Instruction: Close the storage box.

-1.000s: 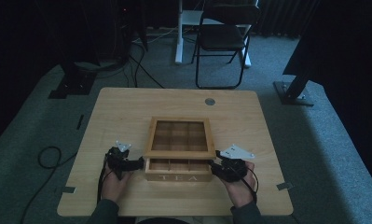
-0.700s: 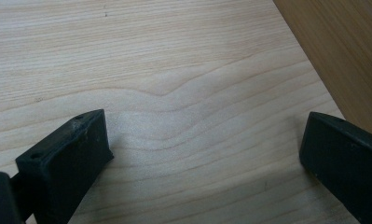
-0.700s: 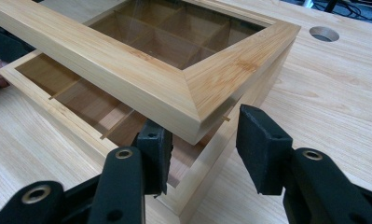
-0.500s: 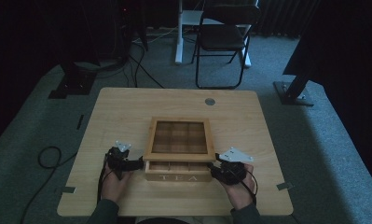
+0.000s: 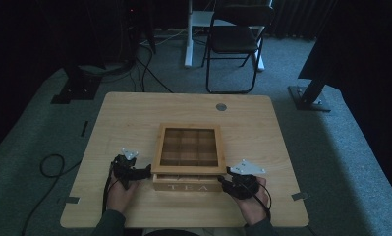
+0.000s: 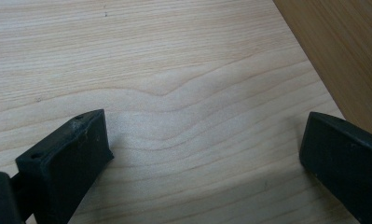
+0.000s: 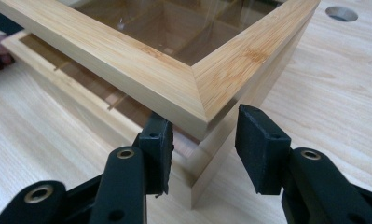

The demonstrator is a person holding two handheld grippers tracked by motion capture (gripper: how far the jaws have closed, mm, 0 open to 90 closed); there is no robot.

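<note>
A pale wooden table [image 5: 134,123] is seen from above, and the tea box [image 5: 187,157] is set on its near half, just below centre, with the word TEA read on the front face. The glass-paned lid [image 7: 141,51] is raised a little at the front, so a gap is opened above the box's base [image 7: 95,105]; nine compartments are made out through the pane.

At 7 o'clock from the box, the left gripper [image 5: 145,171] is held low by a hand [image 5: 119,194], its tips brought up to the box's left front corner. In the left gripper view its jaws are spread wide over bare tabletop, with nothing caught between them, and the box's side wall [image 6: 342,56] is glimpsed at 1 o'clock.

At 5 o'clock from the box, the right gripper [image 5: 223,180] is placed at the right front corner, gripped by the other hand [image 5: 252,204]. In the right gripper view its jaws are parted on either side of the lid's corner, one pad [image 7: 158,151] tucked into the gap beneath the lid, the other left clear outside it.

A small round grommet [image 5: 221,106] is noted at 12 o'clock near the far edge.
</note>
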